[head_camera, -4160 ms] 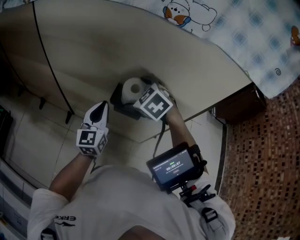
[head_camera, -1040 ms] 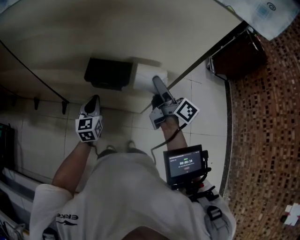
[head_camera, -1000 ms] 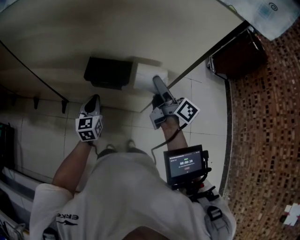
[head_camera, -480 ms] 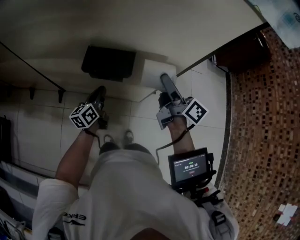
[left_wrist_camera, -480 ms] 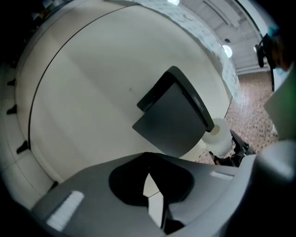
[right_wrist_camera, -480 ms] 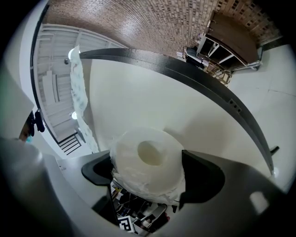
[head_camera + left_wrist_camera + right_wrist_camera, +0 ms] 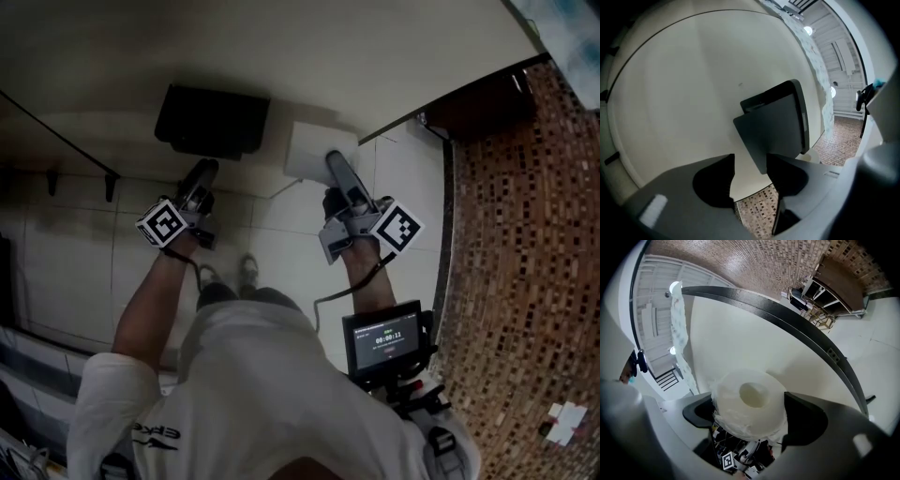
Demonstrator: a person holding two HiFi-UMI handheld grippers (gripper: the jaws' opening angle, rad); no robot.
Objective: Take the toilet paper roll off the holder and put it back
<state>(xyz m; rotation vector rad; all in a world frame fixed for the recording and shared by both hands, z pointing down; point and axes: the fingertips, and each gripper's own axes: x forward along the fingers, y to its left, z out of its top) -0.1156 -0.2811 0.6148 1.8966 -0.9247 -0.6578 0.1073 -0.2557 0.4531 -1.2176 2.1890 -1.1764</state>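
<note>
My right gripper (image 7: 334, 161) is clamped on the toilet paper roll (image 7: 749, 401), off the holder (image 7: 211, 120) and just to its right, core pointing along my jaws; my left gripper (image 7: 202, 172) (nearer the holder) has just been opening, jaws apart, the holder's flap corner between them, unpressed.

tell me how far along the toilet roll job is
Done: the toilet paper roll is off the black holder. In hand: the right gripper is clamped on the roll, off to the holder's side. The left gripper has just been opening its jaws; the holder's lower corner shows in their gap, not pinched. Left: putting the roll back on the holder.
</note>
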